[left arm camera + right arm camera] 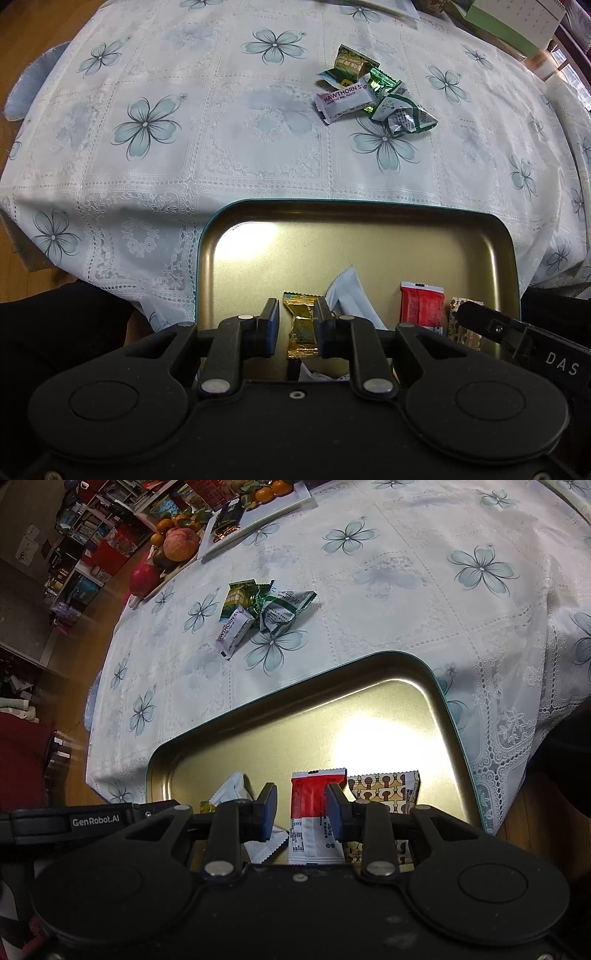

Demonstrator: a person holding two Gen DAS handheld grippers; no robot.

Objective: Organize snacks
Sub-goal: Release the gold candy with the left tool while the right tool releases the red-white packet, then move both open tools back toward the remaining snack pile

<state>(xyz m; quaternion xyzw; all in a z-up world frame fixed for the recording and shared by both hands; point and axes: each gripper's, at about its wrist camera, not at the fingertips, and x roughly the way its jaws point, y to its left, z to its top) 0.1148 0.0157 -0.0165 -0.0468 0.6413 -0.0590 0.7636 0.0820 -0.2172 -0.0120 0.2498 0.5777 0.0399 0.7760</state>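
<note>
- The left claw (295,325) was pointed steeply down into a gold tray (258,225), its jaws nearly together with a gold-wrapped candy (301,325) seen between the pads; whether the pads pressed on it could not be told
- The right claw (301,808) was held over the same gold tray (424,672), its jaws narrowly apart around a red-and-white snack packet (314,812); a firm grip could not be confirmed
- Just right of the red-and-white snack packet, a brown patterned packet (388,786) was lying in the tray, and a white wrapper (232,794) lay to its left
- The tray was set at the near edge of the counter (221,147), which was covered by a white lace cloth printed with blue flowers
- A small pile of loose snacks (373,96) was left on the cloth far beyond the tray, a white "HAWTHORN" bar (343,99) among green wrappers
- Fruit (177,542) was seen at the far left of the counter in the right wrist view
</note>
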